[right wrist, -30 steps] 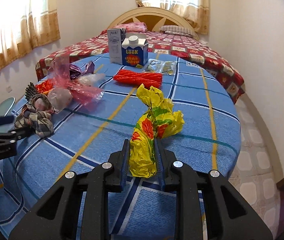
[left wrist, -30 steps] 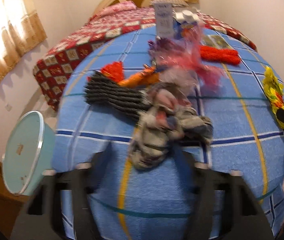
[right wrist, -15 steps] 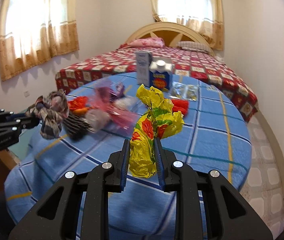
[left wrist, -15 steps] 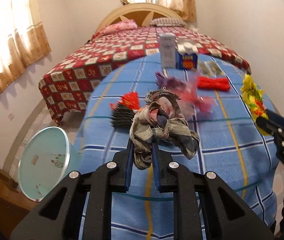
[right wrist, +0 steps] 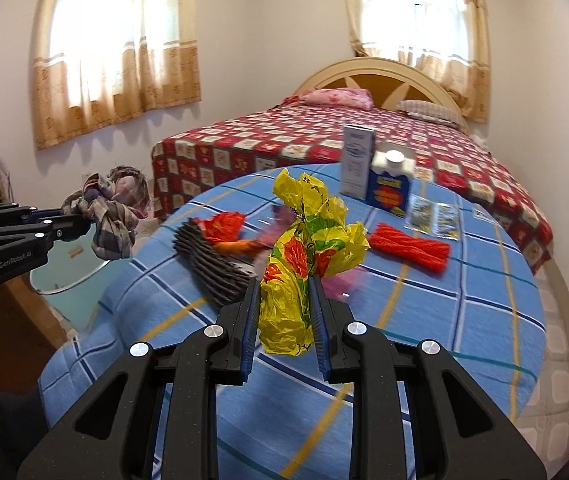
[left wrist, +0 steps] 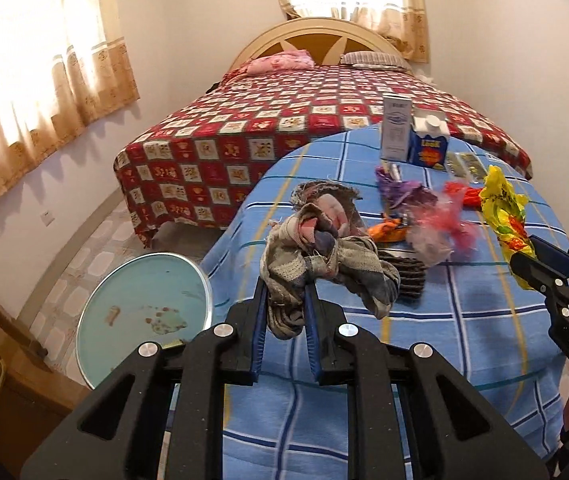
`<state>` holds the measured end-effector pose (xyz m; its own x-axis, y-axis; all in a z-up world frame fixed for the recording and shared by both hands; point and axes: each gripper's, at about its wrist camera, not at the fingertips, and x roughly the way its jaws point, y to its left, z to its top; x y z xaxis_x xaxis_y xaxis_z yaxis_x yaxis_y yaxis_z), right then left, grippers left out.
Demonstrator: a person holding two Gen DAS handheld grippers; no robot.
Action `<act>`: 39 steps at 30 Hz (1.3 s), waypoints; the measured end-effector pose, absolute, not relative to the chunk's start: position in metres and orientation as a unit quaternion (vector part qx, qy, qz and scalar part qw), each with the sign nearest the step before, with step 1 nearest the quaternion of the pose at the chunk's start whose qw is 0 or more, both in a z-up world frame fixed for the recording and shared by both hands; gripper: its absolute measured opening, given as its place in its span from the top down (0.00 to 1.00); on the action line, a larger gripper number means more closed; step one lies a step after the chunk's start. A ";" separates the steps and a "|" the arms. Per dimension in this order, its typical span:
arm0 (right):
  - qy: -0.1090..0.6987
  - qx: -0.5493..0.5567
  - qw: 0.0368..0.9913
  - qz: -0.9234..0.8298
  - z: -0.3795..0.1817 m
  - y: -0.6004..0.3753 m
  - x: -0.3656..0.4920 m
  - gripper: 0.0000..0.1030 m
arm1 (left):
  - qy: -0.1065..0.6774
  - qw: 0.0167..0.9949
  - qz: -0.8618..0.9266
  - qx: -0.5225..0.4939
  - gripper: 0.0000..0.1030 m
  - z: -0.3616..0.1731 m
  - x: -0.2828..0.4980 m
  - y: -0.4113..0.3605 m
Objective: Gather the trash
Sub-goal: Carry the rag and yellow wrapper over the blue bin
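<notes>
My left gripper (left wrist: pixel 284 292) is shut on a crumpled grey checked rag (left wrist: pixel 324 248), held above the left edge of the blue checked table (left wrist: pixel 464 320). In the right wrist view the same rag (right wrist: pixel 112 216) hangs from the left gripper (right wrist: pixel 84 222) beyond the table's left side. My right gripper (right wrist: pixel 284 292) is shut on a crumpled yellow plastic bag (right wrist: pixel 304 248) with red and green print, lifted over the table. The left wrist view shows that yellow bag (left wrist: pixel 502 208) at the far right, in the right gripper (left wrist: pixel 528 258).
A round pale-green bin (left wrist: pixel 144 316) stands on the floor left of the table. On the table lie a black ridged piece (right wrist: pixel 212 264), orange wrappers (right wrist: pixel 224 228), a red bundle (right wrist: pixel 408 246), a pink bag (left wrist: pixel 440 224), two cartons (right wrist: pixel 388 188) and sachets (right wrist: pixel 432 216). A bed (right wrist: pixel 364 136) stands behind.
My left gripper closed on the rag and lifted it off the table toward the left. My right gripper rose with the yellow bag still in it.
</notes>
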<state>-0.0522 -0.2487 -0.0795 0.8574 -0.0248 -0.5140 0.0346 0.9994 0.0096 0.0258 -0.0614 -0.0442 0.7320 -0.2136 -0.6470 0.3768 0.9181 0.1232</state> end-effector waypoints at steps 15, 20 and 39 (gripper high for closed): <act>0.270 -0.010 0.962 0.028 -0.077 -0.208 -0.020 0.76 | 0.349 0.928 -0.097 0.093 0.84 -0.046 0.055 0.001; 0.278 -0.021 0.959 0.050 -0.078 -0.190 0.005 0.76 | 0.358 0.928 -0.052 0.094 0.84 -0.053 0.067 0.025; 0.308 -0.083 0.939 0.127 -0.085 -0.099 0.087 0.76 | 0.391 0.914 0.052 0.094 0.83 -0.082 0.096 0.102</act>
<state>0.0872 -0.0988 -0.0855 0.7778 0.1874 -0.5999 -0.2894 0.9541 -0.0772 0.0957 0.1015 -0.0819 0.6893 0.1687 -0.7045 -0.0216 0.9769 0.2128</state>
